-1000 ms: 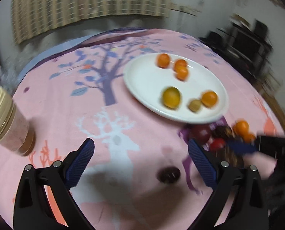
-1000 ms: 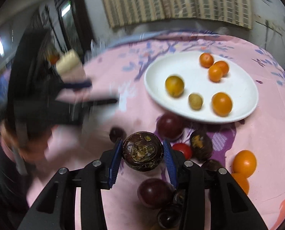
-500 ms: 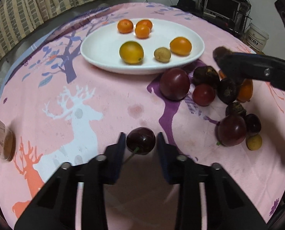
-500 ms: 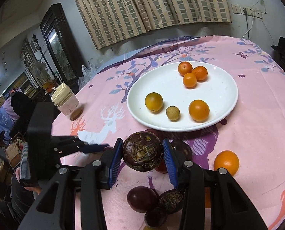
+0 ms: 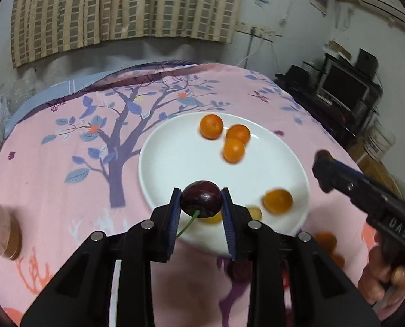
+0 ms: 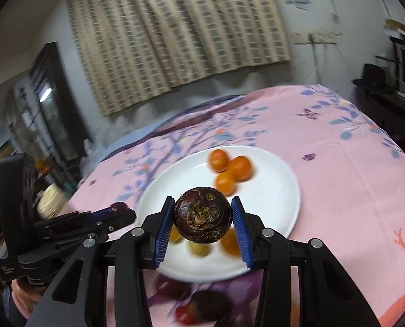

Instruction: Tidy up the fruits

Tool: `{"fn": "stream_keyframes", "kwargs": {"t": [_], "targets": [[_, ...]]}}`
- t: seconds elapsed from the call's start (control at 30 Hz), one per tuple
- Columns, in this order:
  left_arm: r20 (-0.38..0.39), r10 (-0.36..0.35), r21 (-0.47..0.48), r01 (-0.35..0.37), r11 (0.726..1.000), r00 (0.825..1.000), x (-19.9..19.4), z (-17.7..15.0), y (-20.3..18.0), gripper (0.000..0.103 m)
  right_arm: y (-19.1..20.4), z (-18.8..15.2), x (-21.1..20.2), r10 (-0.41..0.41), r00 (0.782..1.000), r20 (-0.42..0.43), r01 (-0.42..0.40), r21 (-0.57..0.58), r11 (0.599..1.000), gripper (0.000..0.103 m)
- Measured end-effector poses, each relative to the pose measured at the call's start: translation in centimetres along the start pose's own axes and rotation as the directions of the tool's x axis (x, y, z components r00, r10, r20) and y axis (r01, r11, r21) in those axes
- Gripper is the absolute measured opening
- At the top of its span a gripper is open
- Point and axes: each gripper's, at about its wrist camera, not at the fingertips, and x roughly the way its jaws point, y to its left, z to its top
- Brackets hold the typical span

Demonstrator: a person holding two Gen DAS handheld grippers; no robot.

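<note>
Pink cloth (image 5: 66, 190); left claw (image 5: 201, 204) clamps cherry (image 5: 200, 203), right claw (image 6: 203, 218) clamps mangosteen (image 6: 203, 215), over plate (image 5: 175, 158) near edge.

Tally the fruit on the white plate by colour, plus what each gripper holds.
Orange fruits on plate: 4
Yellow fruit: 1
Small tan fruit: 1
Cherry, left gripper: 1
Dark purple fruit, right gripper: 1
Total: 8

The room was dimly lit from overhead, the white plate (image 5: 175, 163) glared softly, the oranges (image 6: 231, 169) smeared with motion blur, and both fisheye views bent the walls and darkened toward the corners.
</note>
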Motion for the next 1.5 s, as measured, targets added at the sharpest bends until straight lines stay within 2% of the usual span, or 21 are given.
{"fn": "stream_keyframes", "kwargs": {"t": [0.13, 0.27, 0.3, 0.33, 0.37, 0.4, 0.43, 0.53, 0.63, 0.77, 0.93, 1.07, 1.23, 1.3, 1.5], "targets": [[-0.048, 0.06, -0.015, -0.061, 0.998, 0.997, 3.6, 1.3, 0.2, 0.029, -2.2, 0.7, 2.6, -0.047, 0.997, -0.054, 0.049, 0.04, 0.998, 0.043], [-0.072, 0.066, -0.021, -0.068, 0.997, 0.995, 4.8, 1.5, 0.1, 0.029, -3.3, 0.6, 3.5, -0.056, 0.996, -0.076, 0.061, 0.058, 0.996, 0.045], [-0.07, 0.079, -0.022, -0.081, 0.997, 0.994, 4.7, 1.4, 0.0, 0.043, -3.3, 0.6, 3.5, -0.055, 0.995, -0.079, 0.06, 0.06, 0.996, 0.046], [-0.063, 0.095, -0.025, -0.097, 0.995, 0.993, 4.5, 1.4, 0.0, 0.07, -3.3, 0.6, 3.4, -0.05, 0.995, -0.082, 0.055, 0.064, 0.996, 0.047], [-0.047, 0.113, -0.031, -0.115, 0.993, 0.992, 4.1, 1.3, 0.0, 0.081, -3.3, 0.5, 3.3, -0.039, 0.996, -0.083, 0.045, 0.067, 0.997, 0.051], [-0.021, 0.133, -0.04, -0.133, 0.99, 0.991, 3.4, 1.2, 0.0, 0.087, -3.3, 0.5, 3.0, -0.034, 0.996, -0.08, 0.039, 0.068, 0.997, 0.051], [-0.005, 0.139, -0.046, -0.139, 0.989, 0.99, 2.6, 1.1, 0.1, 0.087, -3.4, 0.5, 2.7, -0.032, 0.997, -0.075, 0.037, 0.068, 0.997, 0.051], [-0.004, 0.088, -0.055, -0.088, 0.995, 0.996, 0.5, 0.1, 0.2, 0.089, -4.2, 0.1, 0.7, -0.014, 0.998, -0.059, 0.02, 0.088, 0.996, 0.051], [0.011, 0.067, -0.052, -0.066, 0.996, 0.998, -1.7, -1.6, 0.0, 0.092, -5.2, -0.4, -1.2, 0.0, 0.999, -0.038, 0.005, 0.137, 0.991, 0.052], [0.003, 0.051, -0.041, -0.051, 0.998, 0.999, -3.1, -3.9, -0.3, 0.093, -6.0, -3.1, -3.7, 0.033, 0.998, -0.048, -0.023, 0.194, 0.981, 0.052], [-0.041, 0.071, -0.032, -0.073, 0.997, 0.997, -3.6, -6.4, -0.5, 0.093, -5.7, -7.2, -5.5, 0.004, 0.995, -0.102, 0.014, 0.169, 0.986, 0.052], [-0.03, 0.059, -0.013, -0.06, 0.998, 0.998, -4.2, -6.8, -0.8, 0.093, -6.2, -9.4, -6.1, 0.043, 0.991, -0.125, -0.017, 0.198, 0.98, 0.052], [-0.023, 0.09, 0.001, -0.09, 0.996, 0.996, -4.4, -7.1, -0.7, 0.093, -5.8, -10.7, -6.2, 0.091, 0.983, -0.157, -0.059, 0.197, 0.979, 0.053], [-0.03, 0.085, -0.003, -0.085, 0.996, 0.996, -4.3, -7.1, -0.6, 0.093, -5.3, -11.1, -6.3, 0.083, 0.982, -0.168, -0.053, 0.175, 0.983, 0.058], [-0.025, 0.089, -0.001, -0.089, 0.996, 0.996, -4.4, -7.0, -0.5, 0.093, -5.6, -11.5, -5.8, 0.058, 0.976, -0.211, -0.02, 0.179, 0.984, 0.058]]}}
